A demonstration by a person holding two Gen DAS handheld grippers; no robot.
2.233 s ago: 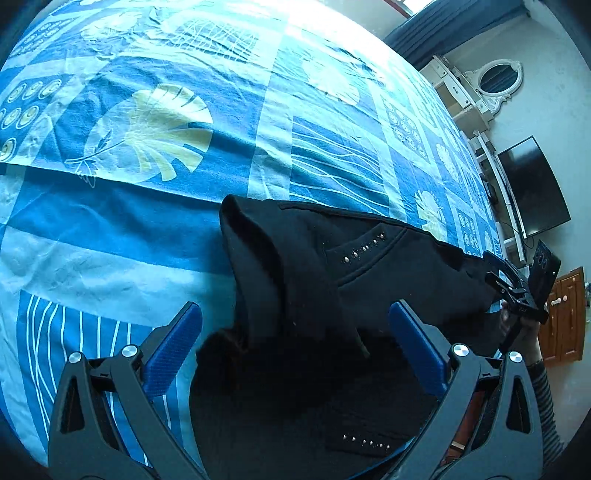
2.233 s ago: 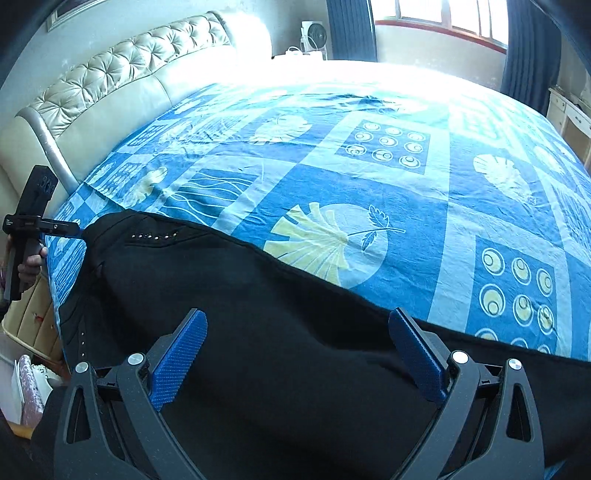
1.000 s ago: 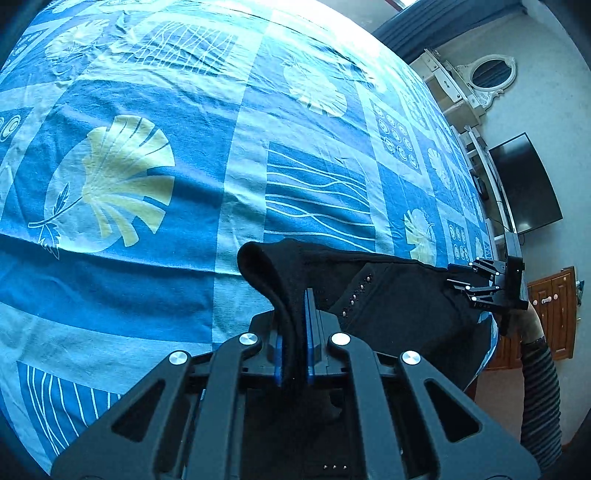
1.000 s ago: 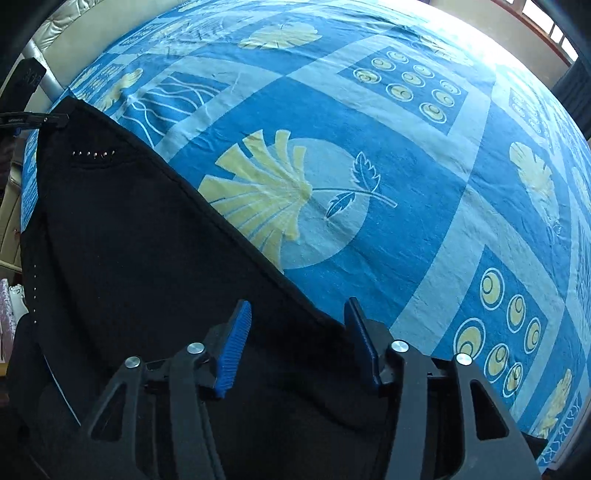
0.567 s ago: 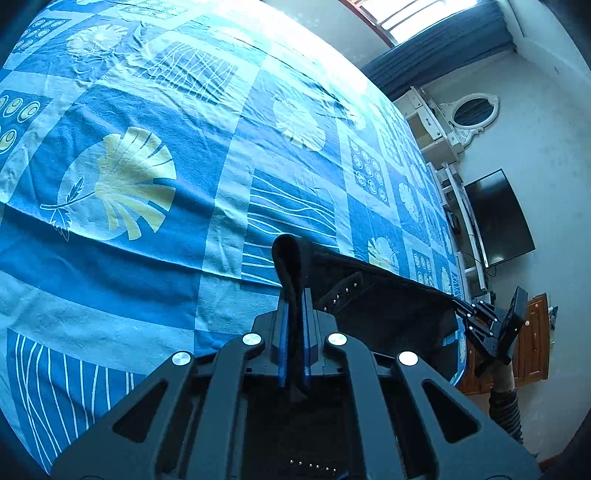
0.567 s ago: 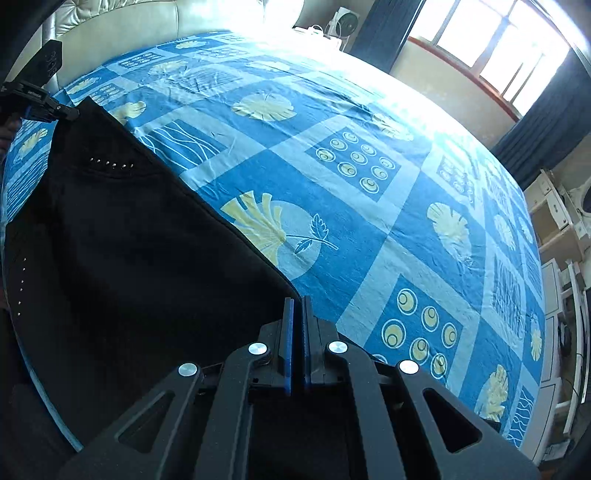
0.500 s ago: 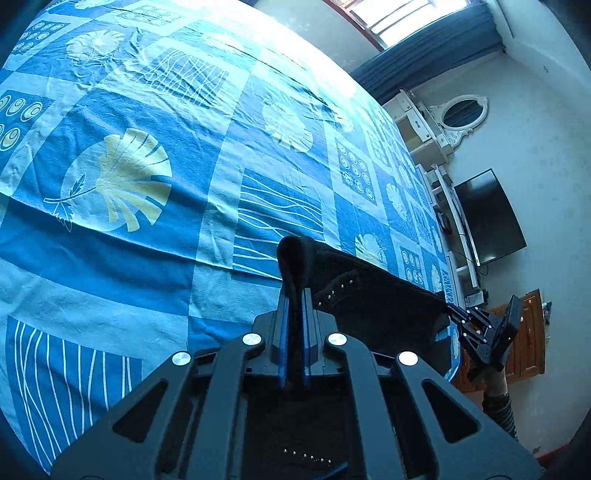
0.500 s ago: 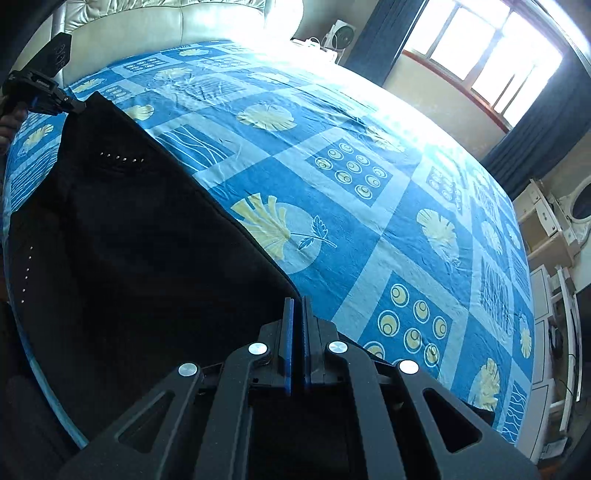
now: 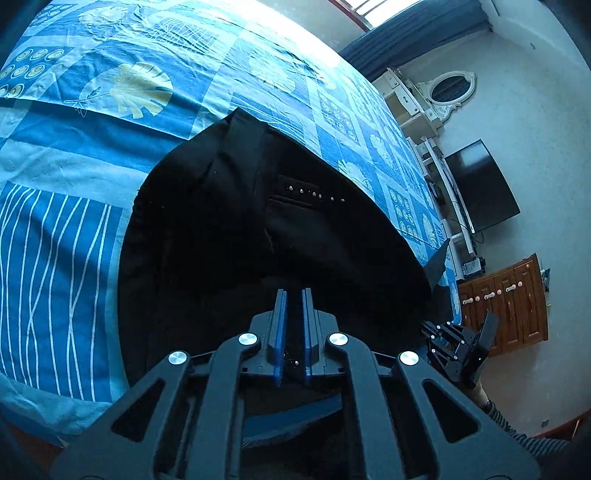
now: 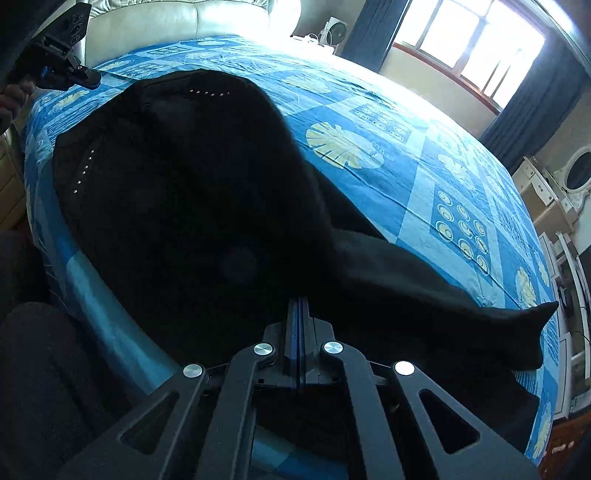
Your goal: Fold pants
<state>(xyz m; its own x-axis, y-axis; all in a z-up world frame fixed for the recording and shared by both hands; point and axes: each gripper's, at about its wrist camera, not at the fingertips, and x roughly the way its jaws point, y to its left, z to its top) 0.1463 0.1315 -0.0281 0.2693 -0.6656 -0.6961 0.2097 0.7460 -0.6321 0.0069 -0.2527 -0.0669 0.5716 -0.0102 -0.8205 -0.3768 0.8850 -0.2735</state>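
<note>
Both tools, left tool (image 9: 293,295) and right tool (image 10: 299,306), grip black pants (image 10: 184,192) on bedspread (image 10: 406,192).

Bed with patterned sheet and the garment lying on it.

The bed (image 10: 424,173) is covered by a blue sheet (image 9: 66,229) printed in squares: pale leaf motifs, groups of rings, and white wavy stripes. A cream padded headboard (image 10: 177,18) bounds one end, seen in the right wrist view. Black pants (image 10: 177,177) lie directly on the sheet near the bed's edge, bunched into a mound, with rows of small metal studs on the fabric. One leg (image 10: 443,295) extends flat across the sheet toward the foot of the bed, its end reaching the edge. In the left wrist view the pants (image 9: 240,221) cover the striped and plain squares.
</note>
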